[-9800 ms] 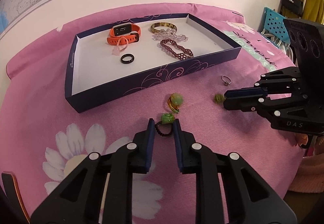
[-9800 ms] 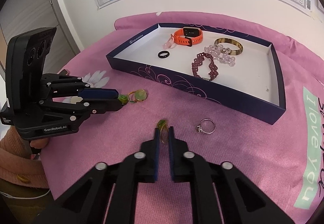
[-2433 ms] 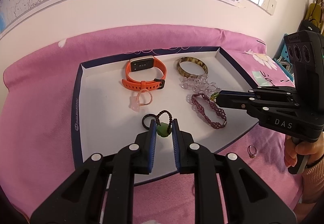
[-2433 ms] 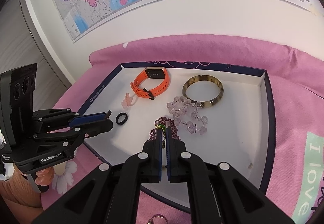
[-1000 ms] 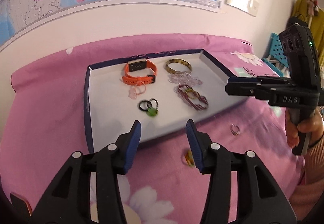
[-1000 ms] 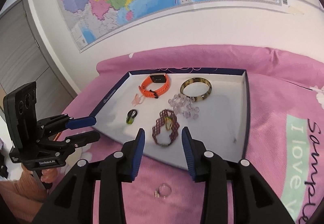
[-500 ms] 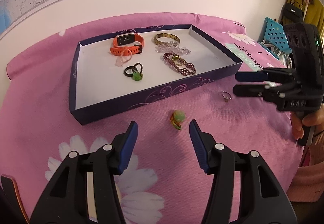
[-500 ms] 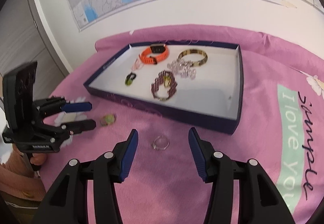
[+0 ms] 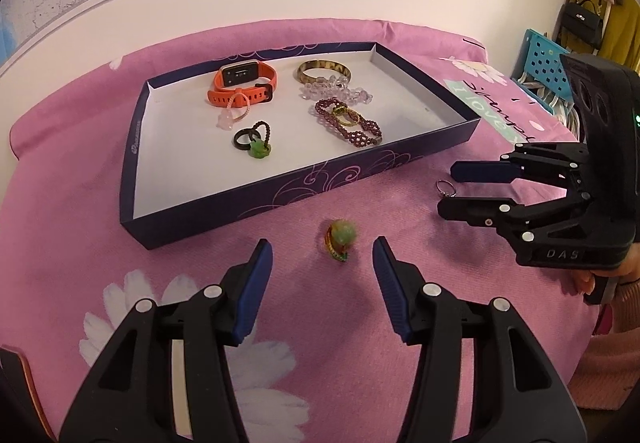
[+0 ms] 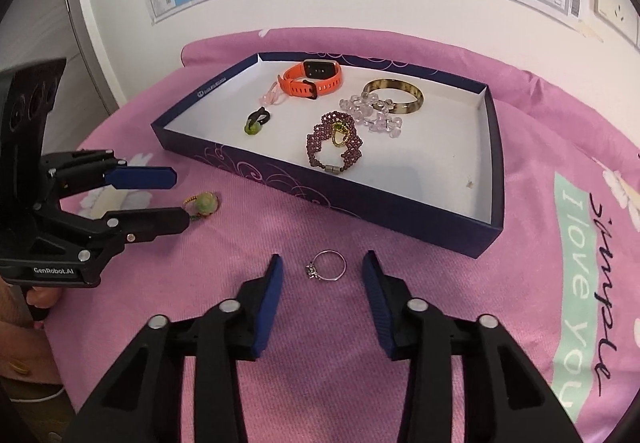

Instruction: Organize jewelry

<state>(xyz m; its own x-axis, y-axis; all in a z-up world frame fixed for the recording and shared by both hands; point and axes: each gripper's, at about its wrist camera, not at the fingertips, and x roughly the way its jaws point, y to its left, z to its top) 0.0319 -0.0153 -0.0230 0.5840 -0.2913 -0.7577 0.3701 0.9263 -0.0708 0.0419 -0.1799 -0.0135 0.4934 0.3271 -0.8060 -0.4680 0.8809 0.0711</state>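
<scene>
The pink flower-printed cloth point(image 10: 352, 227) covering the counter looks woven, ribbed and matt. The shallow navy box tray point(image 9: 192, 211) seems printed cardboard, its white inside dull like paper. The thin silver stone-set ring point(image 10: 326, 265) gleams like polished metal. The orange watch strap point(image 9: 244, 93) looks like soft matt rubber, and the clear chunky bead bracelet point(image 9: 336, 91) glassy

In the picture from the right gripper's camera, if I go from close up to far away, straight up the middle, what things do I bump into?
Thin silver ring with a small stone → dark blue box's near wall → purple beaded bracelet → clear crystal bead bracelet → orange smartwatch band.
</scene>
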